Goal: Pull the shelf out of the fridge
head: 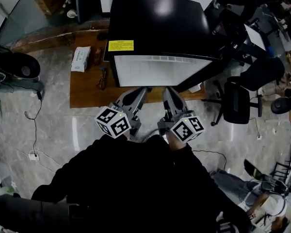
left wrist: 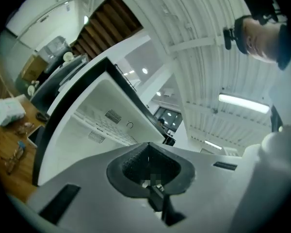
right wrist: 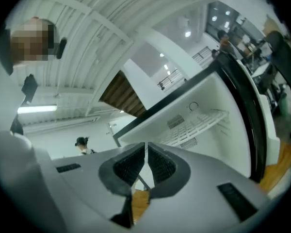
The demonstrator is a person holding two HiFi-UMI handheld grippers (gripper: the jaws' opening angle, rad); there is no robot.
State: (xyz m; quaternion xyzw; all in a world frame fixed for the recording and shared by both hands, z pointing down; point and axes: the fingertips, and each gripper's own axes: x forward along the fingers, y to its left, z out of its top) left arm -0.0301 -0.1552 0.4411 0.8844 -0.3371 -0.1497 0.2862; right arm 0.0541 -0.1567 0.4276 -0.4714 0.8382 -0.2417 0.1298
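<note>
– Two grippers to account for; state of each?
– Left gripper (head: 141, 92) clenched, pads pressed together, nothing between; right gripper (head: 168, 92) likewise clamped tight and empty; both level, side by side, just near of the fridge (head: 160, 28) mouth.
– And the shelf?
– Best seen from the right gripper view: white wire shelf (right wrist: 196, 125) seated inside the white cavity, close to the vented far wall; untouched, well apart from either pair of jaws.
– Door?
– Open, judging by the bare white interior facing the near side; door itself not made out from the head view.
– Progress, then?
– Hardly any; access gained and grippers poised at the opening, no more; no grip taken, shelf not drawn out at all.
– Left to do?
– Nearly everything, probably in this order: parting of the jaws, a reach inside, a grip on the shelf's near edge, then a level draw toward the near side until clear of the cavity.
– Anything around worth minding?
– Wooden table (head: 87, 93) under the fridge; tissue pack (head: 81, 58) and spectacles (head: 102, 78) on it to the left; office chair (head: 236, 101) off to the right; none of it in the likely path.
</note>
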